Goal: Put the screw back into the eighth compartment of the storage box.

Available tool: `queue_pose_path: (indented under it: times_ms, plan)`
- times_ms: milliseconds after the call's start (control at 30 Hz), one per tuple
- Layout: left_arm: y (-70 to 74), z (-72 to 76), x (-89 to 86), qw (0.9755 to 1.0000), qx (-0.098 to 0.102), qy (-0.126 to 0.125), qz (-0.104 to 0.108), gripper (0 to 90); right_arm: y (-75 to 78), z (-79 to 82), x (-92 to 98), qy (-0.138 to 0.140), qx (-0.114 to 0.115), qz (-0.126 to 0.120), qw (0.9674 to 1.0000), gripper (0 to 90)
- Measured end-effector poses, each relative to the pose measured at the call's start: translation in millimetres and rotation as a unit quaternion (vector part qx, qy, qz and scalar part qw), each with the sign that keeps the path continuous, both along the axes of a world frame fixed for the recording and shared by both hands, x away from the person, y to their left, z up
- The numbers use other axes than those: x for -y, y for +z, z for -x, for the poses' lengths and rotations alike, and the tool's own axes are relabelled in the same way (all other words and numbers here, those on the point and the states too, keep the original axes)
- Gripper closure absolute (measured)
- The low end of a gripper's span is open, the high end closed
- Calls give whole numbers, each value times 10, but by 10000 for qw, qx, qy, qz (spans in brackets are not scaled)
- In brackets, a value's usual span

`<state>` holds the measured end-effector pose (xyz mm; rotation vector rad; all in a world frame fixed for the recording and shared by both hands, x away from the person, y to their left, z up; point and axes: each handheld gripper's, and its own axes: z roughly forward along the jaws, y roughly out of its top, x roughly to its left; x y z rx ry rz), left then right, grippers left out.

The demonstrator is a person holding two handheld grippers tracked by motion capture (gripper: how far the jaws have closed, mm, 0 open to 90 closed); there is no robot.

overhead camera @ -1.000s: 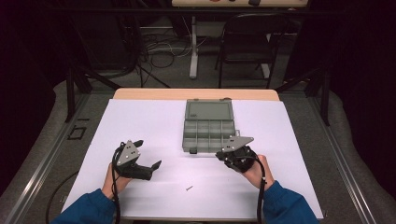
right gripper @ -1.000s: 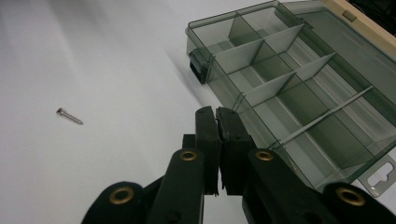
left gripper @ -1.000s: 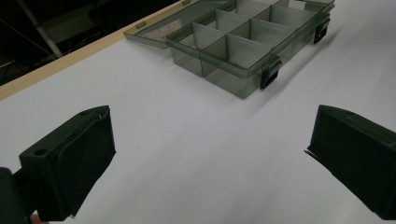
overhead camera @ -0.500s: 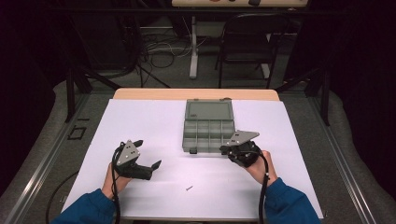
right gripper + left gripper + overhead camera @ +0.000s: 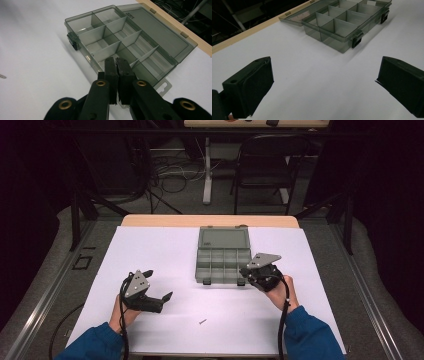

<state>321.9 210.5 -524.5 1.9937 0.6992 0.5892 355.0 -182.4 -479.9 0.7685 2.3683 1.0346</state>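
Plastic of a smoky, see-through grey is forming the one compartment box, a flat rectangle lying open on the white sheet with its lid folded back toward the wooden table edge, thin dividers splitting it into small cells and two dark latches sitting on its near wall. Beside that box's near right corner the right gripper is hovering with its matte black jaws pressed together on nothing, while the left gripper is resting well left of the box, its blocky padded jaws standing wide apart; one small metal screw is lying alone on the sheet in front of the box
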Motion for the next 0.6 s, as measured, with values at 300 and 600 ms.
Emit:
queue_pose_path:
  times_ms: [300,600]
  plan:
    - [1,1,-3,10000,7,5,0,0,-20,-150,47,-258,24,42,9997,885]
    - [-9,-5,7,10000,-9,13,10,0,-131,-329,99,-543,-101,70,9985,885]
